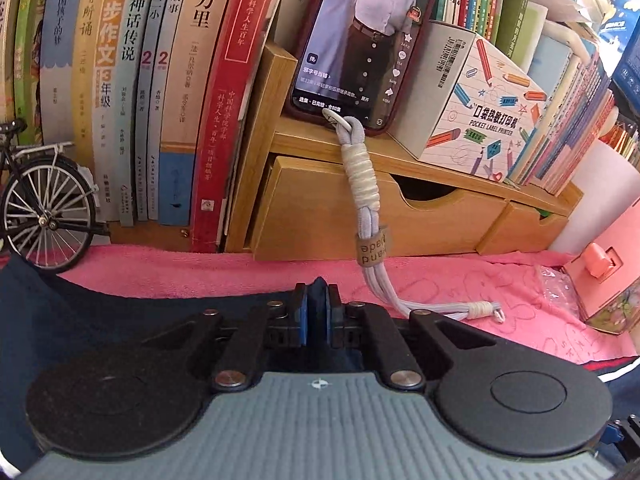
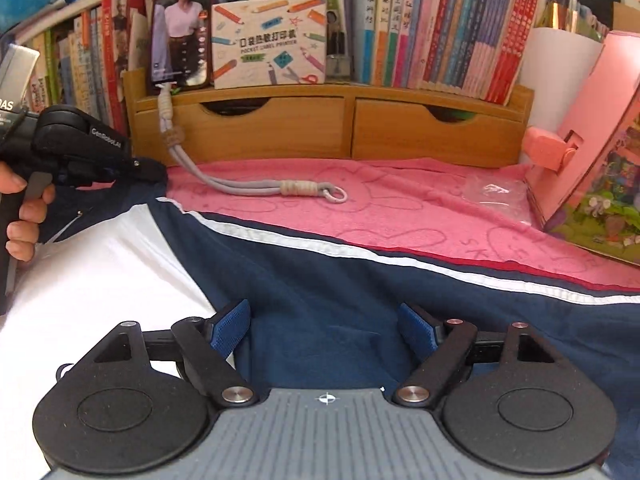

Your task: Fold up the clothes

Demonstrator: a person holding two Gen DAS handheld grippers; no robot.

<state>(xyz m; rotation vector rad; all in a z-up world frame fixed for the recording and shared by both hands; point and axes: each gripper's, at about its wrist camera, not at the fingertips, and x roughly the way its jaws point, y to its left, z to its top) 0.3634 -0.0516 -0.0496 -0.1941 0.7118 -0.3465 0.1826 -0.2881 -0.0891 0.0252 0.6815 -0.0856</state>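
Observation:
A navy and white jacket [image 2: 340,280] with white and red piping lies spread on a pink towel [image 2: 400,208]. In the left wrist view my left gripper [image 1: 319,312] is shut on a fold of the jacket's navy cloth [image 1: 80,320], pinched between its blue pads at the garment's far edge. The right wrist view shows that same left gripper [image 2: 156,170] at the jacket's upper left corner, with a hand [image 2: 24,216] on its grip. My right gripper [image 2: 324,328] hangs open above the navy panel, its blue pads wide apart and nothing pinched between them.
A wooden drawer shelf [image 2: 340,128] stands behind the towel, bearing a lit phone [image 2: 182,28], a label printer box [image 2: 270,42] and rows of books. The phone's grey lanyard [image 2: 256,188] trails onto the towel. A pink box [image 2: 588,152] stands right; a model bicycle [image 1: 44,208] left.

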